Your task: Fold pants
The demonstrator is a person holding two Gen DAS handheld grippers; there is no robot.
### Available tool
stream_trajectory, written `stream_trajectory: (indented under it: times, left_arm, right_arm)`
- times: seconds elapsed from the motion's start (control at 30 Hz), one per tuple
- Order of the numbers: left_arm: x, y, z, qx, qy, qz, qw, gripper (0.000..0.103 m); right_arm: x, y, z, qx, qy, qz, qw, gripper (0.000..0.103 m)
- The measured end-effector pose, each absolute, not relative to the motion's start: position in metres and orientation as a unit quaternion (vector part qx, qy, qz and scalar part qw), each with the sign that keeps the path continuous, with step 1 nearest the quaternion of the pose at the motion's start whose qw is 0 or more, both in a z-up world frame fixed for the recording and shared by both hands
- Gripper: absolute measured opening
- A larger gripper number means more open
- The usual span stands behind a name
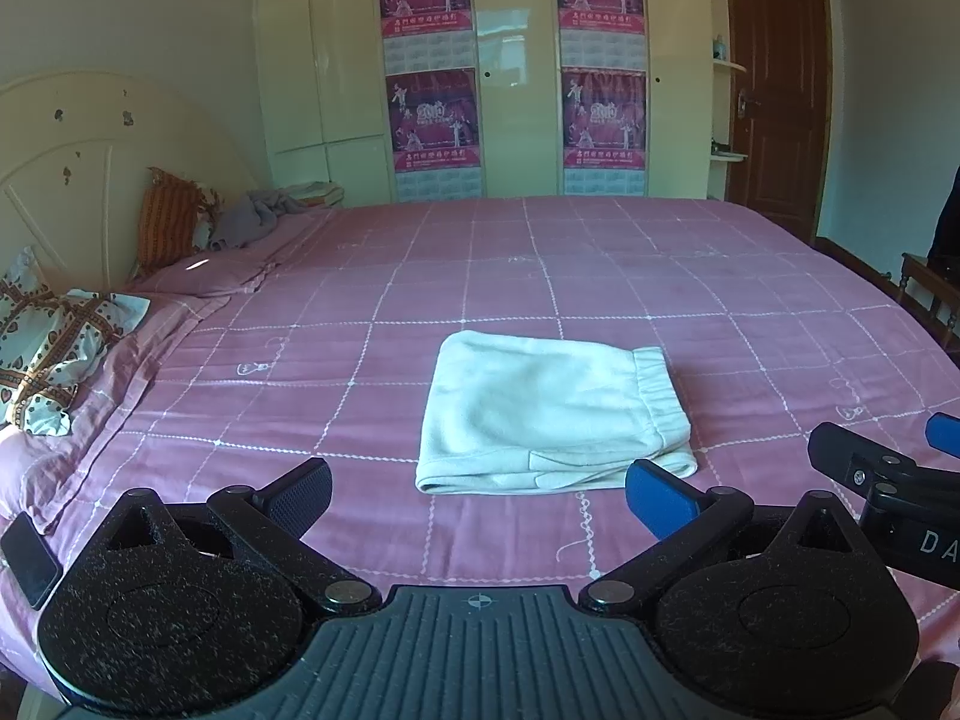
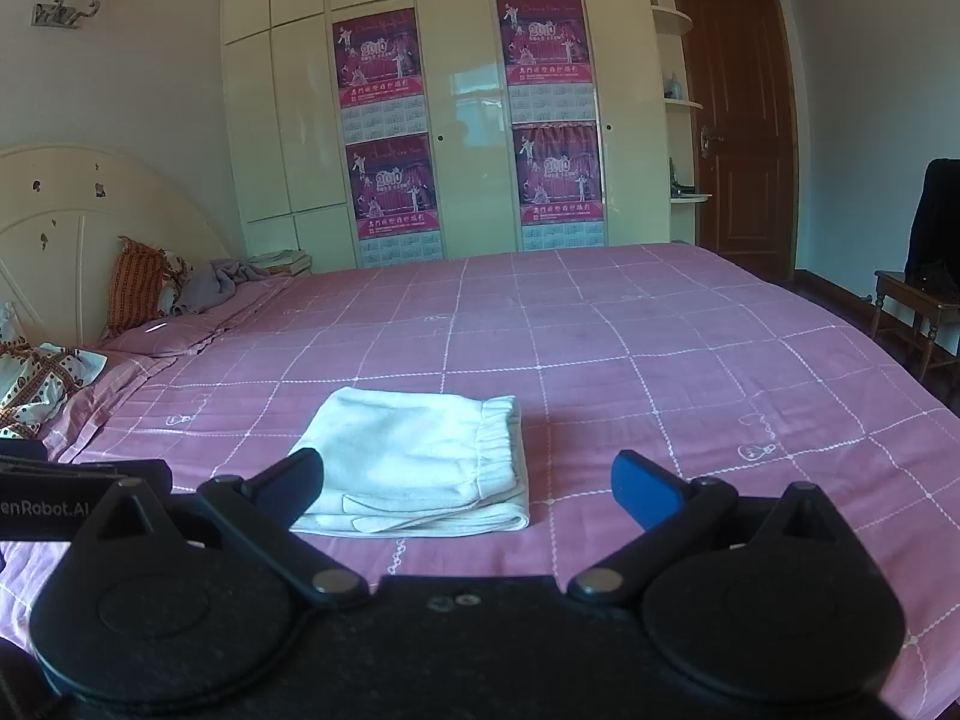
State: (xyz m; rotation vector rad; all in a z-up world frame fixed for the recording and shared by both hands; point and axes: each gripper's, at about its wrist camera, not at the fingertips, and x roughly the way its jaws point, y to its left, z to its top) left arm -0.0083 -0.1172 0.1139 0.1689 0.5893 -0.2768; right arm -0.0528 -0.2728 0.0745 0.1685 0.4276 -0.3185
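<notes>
The white pants (image 1: 546, 414) lie folded in a compact rectangle on the pink checked bedspread (image 1: 690, 276), elastic waistband to the right. They also show in the right wrist view (image 2: 420, 468). My left gripper (image 1: 480, 495) is open and empty, held just short of the near edge of the pants. My right gripper (image 2: 468, 489) is open and empty, also near that front edge, with its left finger in front of the fabric. The right gripper shows at the right edge of the left wrist view (image 1: 882, 456).
Pillows (image 1: 54, 348) and a grey cloth (image 1: 252, 216) lie by the headboard at left. A cream wardrobe (image 1: 516, 72) with posters stands behind the bed. A brown door (image 1: 774, 90) and a wooden chair (image 2: 918, 306) are at right.
</notes>
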Motion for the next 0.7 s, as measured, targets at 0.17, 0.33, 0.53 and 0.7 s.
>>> stream_trajectory:
  times: [0.17, 0.33, 0.53, 0.7]
  left_arm:
    - [-0.007, -0.119, 0.114, 0.083, 0.290, -0.138, 0.943, 0.103]
    - [-0.006, -0.119, 0.113, 0.083, 0.291, -0.138, 0.943, 0.103]
    - [-0.001, -0.122, 0.112, 0.084, 0.296, -0.140, 0.941, 0.103]
    - [0.003, -0.125, 0.108, 0.087, 0.294, -0.159, 0.938, 0.103]
  right_arm:
    - [-0.052, -0.272, 0.073, 0.082, 0.213, -0.156, 0.961, 0.102]
    - [-0.052, -0.271, 0.072, 0.083, 0.214, -0.157, 0.961, 0.102]
    - [-0.050, -0.269, 0.070, 0.084, 0.217, -0.157, 0.960, 0.102]
    - [-0.048, -0.272, 0.066, 0.087, 0.220, -0.161, 0.958, 0.102]
